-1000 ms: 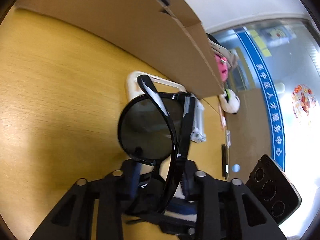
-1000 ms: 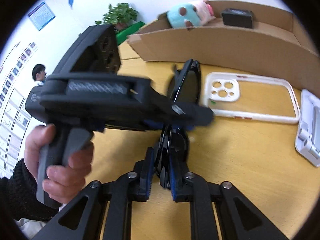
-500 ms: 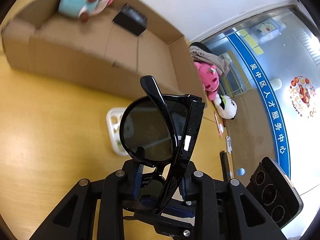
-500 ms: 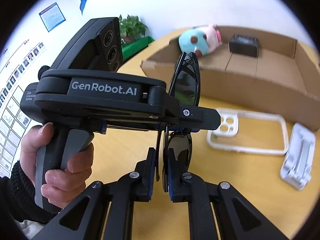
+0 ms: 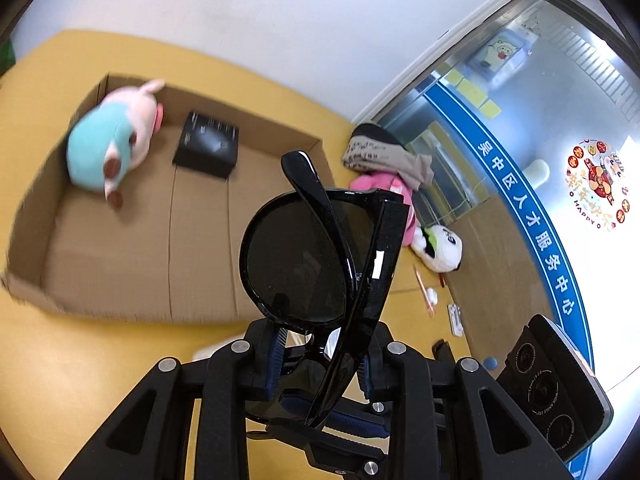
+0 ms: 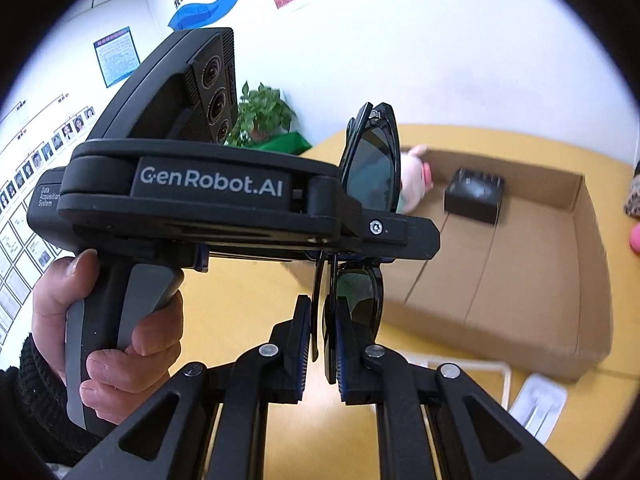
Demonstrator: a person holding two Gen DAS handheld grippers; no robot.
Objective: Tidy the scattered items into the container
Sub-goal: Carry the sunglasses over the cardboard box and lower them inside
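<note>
Sunglasses between both sets of jaws, box beyond

The sunglasses point(image 5: 316, 256) stand in the jaws; ahead lies the cardboard box point(image 5: 132, 248) on the tabletop point(image 5: 80, 360), holding a plush toy point(image 5: 108, 148) and, right of it, a small box point(image 5: 208, 144).

potted plant point(image 6: 262, 114) by wall | wall posters point(image 6: 116, 54) | blue-banded glass partition point(image 5: 532, 216)

So the black sunglasses point(image 5: 304, 256) were folded shut, arms tucked across the dark lenses, standing on end up in the air over the yellow counter point(image 5: 80, 368). The open cardboard box point(image 5: 132, 256) sat behind them, already holding a teal-and-pink plush point(image 5: 108, 148) and a small black box point(image 5: 208, 144).
</note>
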